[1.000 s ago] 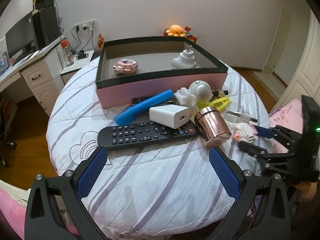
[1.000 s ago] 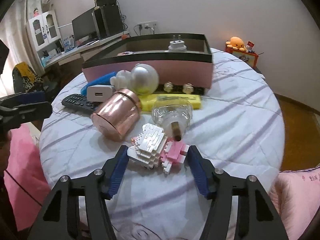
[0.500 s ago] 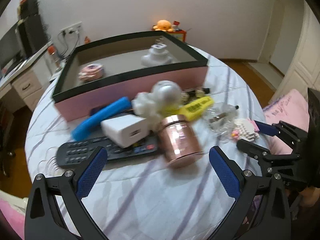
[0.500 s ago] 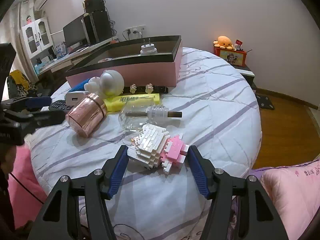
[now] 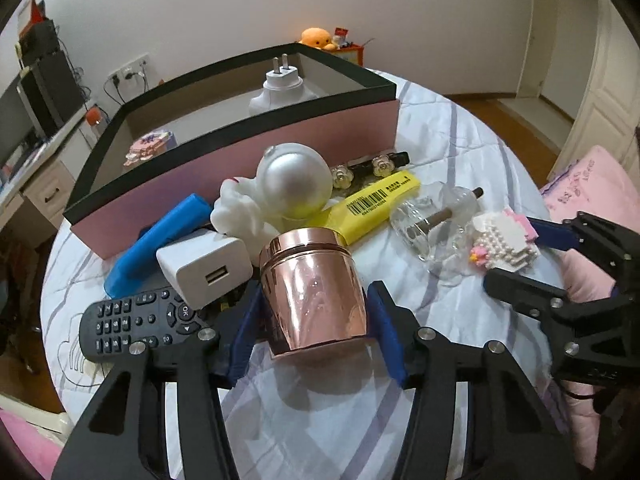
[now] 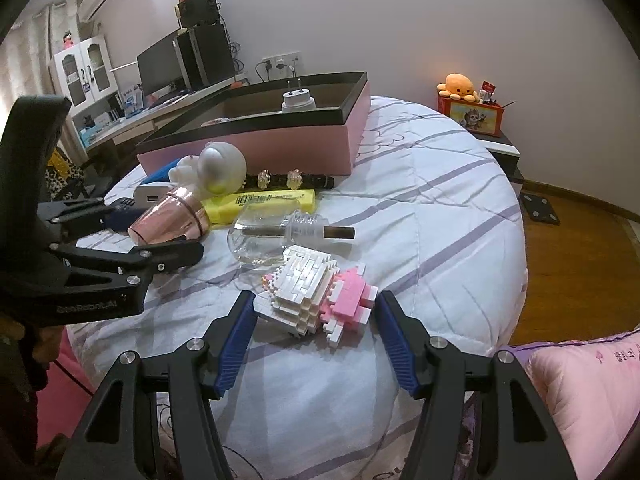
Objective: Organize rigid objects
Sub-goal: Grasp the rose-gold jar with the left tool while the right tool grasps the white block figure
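1. the left gripper (image 5: pixel 314 312) has just been closing, and the rose-gold canister (image 5: pixel 312 292) sits between its blue pads; both pads look pressed to the canister's sides, so it reads as pinching the canister, though on the right pad the contact line is hard to make out.
2. the canister lies on its side on the quilted bed (image 5: pixel 460 140), directly ahead of the left gripper. its long axis runs along the gripper's pointing line, lid end away toward the pink box (image 5: pixel 280 152), base toward the camera.
3. the right gripper (image 6: pixel 316 312) straddles the white-and-pink brick model (image 6: pixel 316 292); its pads stand just beside the model's two ends, half spread, and i cannot tell if they truly press on it.
4. the model's long axis lies across the right gripper's jaws, pink end to the right in the right wrist view.
5. the box lies beyond both grippers, and the left hand is nearer its front wall; the lift probably goes forward and over that rim.
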Demonstrator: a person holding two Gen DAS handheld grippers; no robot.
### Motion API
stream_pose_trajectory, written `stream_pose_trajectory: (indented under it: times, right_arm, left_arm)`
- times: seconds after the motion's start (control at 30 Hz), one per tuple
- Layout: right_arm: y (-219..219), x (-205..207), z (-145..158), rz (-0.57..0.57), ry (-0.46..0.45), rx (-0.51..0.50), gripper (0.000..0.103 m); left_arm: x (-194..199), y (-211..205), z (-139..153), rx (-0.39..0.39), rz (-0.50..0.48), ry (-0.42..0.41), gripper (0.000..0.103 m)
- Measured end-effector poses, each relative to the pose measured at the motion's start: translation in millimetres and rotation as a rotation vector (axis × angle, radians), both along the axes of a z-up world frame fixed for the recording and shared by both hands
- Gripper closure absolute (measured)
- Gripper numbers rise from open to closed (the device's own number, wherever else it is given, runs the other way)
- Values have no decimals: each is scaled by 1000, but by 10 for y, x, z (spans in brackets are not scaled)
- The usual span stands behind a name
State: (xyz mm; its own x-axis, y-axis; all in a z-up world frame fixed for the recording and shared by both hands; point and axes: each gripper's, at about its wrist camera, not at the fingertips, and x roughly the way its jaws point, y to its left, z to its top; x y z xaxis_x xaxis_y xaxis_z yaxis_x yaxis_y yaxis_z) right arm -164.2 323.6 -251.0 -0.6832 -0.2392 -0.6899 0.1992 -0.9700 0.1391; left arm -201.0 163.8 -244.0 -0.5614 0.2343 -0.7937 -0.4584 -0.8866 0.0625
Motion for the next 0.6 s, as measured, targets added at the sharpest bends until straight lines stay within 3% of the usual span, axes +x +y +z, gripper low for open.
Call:
stream_pose_trajectory:
  times: [0.07,0.2,0.4,0.47,0.53,0.6]
  right_arm:
    - [-16,0,-8,-3,2,5,38]
    - [-85,0,-13,-9,10,0,24]
    - [-123,-33,-17,-61,23,15,24]
    - [-137,-37,-22,-71,23,25,24]
    - [-180,-29,-26,-78,24,59,37]
    - [-203,-11,-15,-83,21,72,41]
  left_arm:
    - [28,-60,23,28,-3,-16,49]
    - [160,-145,60,42,-35,-26,49]
    - [358,-393,137,81,-50,-25,50]
    - [398,-502,163,89,-47,-17,50]
    - [439,-592,174,88,-38,-8,50]
    - [451,-660,149,101,-36,-14,48]
